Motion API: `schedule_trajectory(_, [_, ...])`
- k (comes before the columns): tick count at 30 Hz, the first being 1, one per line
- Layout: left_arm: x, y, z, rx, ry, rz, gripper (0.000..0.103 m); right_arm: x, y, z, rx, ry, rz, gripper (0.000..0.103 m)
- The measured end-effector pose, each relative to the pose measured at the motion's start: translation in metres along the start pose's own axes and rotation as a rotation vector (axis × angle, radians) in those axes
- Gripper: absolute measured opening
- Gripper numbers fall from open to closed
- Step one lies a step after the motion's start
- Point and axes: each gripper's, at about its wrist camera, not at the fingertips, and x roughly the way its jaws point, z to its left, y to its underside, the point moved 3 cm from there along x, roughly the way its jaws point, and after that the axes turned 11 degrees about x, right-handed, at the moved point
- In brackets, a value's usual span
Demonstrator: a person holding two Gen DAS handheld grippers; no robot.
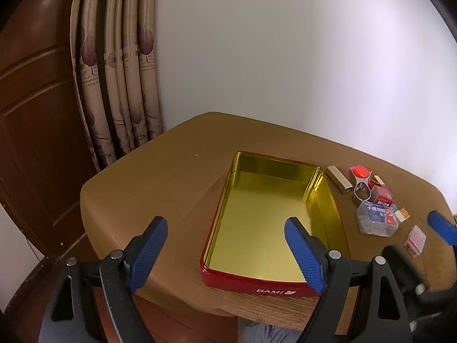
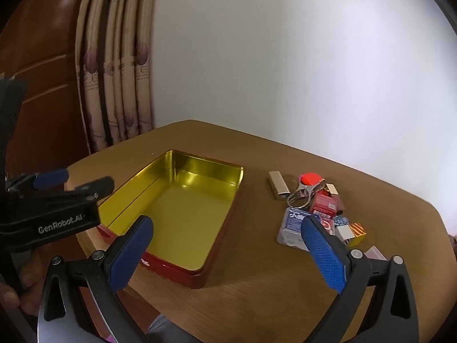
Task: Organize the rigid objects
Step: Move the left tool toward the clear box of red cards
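- An open red tin with a shiny gold inside sits on the brown counter. Nothing lies in it. Its long axis runs from the near edge of the counter toward the far wall.
- A heap of small rigid objects lies to the right of the tin, apart from it: a gold lighter, a red-capped keyring piece, a red box, a clear plastic case and small printed cubes.
- Your right hand-held gripper hovers above the near part of the counter, fingers spread wide, holding nothing. Its right finger points at the clear case, so the heap lies just ahead and to the right of it.
- Your left hand-held gripper hangs over the near left corner of the tin, also spread wide and holding nothing. From there the heap lies well to the right, beyond the tin.
- My judgement: your right hand is nearer the heap, so it suits the first pick. The carry then goes leftward into the tin.
- The lighter's long axis runs roughly parallel to the tin's long side.
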Motion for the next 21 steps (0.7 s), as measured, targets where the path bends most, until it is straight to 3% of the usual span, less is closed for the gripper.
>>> schedule_trajectory(11, [-0.002,0.001,-0.019,0.088,-0.017,-0.001,0.086,-0.015,-0.014,-0.067,0.100,0.098,-0.028,0.102])
schedule_trajectory(17, [-0.002,0.003,-0.030,0.125,-0.011,0.009,0.086,-0.023,-0.007,-0.129,0.163,0.211,-0.031,0.102])
schedule_trajectory(21, [-0.002,0.005,-0.038,0.140,0.009,0.025,0.086,-0.023,0.007,-0.179,0.221,0.281,0.013,0.102])
